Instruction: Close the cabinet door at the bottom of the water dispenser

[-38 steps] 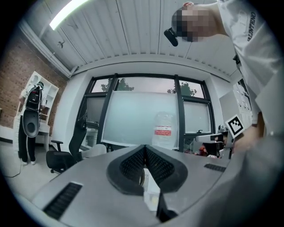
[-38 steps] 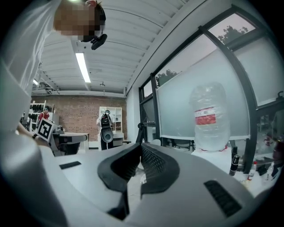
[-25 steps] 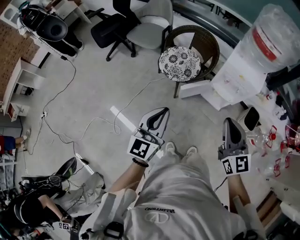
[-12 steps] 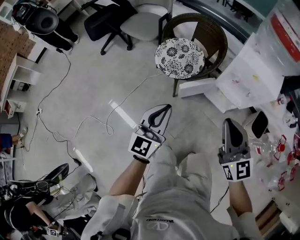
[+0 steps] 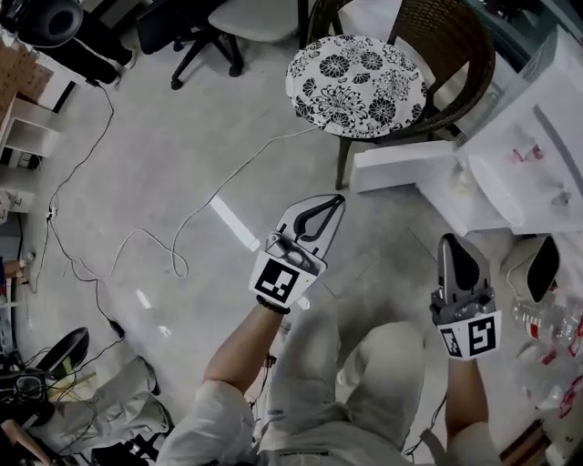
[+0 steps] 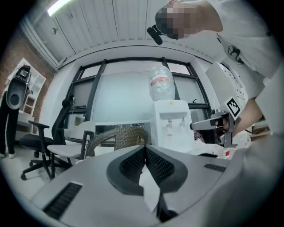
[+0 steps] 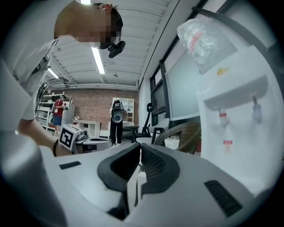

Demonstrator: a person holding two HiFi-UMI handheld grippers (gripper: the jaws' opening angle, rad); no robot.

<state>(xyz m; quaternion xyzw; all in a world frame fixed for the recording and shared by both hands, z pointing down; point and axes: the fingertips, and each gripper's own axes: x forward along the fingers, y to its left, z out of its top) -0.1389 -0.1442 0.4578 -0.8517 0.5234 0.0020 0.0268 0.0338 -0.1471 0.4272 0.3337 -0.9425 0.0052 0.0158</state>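
The white water dispenser point(image 5: 533, 150) stands at the right, its upturned bottle point(image 6: 160, 84) on top. A white panel point(image 5: 401, 167) juts left from its base; it looks like the open cabinet door. My left gripper point(image 5: 338, 197) hangs shut and empty over the floor, left of and nearer than the panel, apart from it. My right gripper point(image 5: 448, 238) is shut and empty too, just in front of the dispenser's base. In the left gripper view the closed jaws point(image 6: 144, 147) point at the dispenser point(image 6: 171, 126). The right gripper view has it point(image 7: 239, 124) close on the right.
A wicker chair point(image 5: 455, 64) with a flowered round cushion point(image 5: 355, 73) stands right behind the panel. An office chair point(image 5: 246, 18) is farther back. Cables point(image 5: 137, 246) trail across the floor at the left. Clear bottles and red-and-white items point(image 5: 547, 364) lie at the right edge.
The floor, chair and dispenser have grown larger and closer in the head view as the person sank down. Both grippers came down with them and stayed shut.
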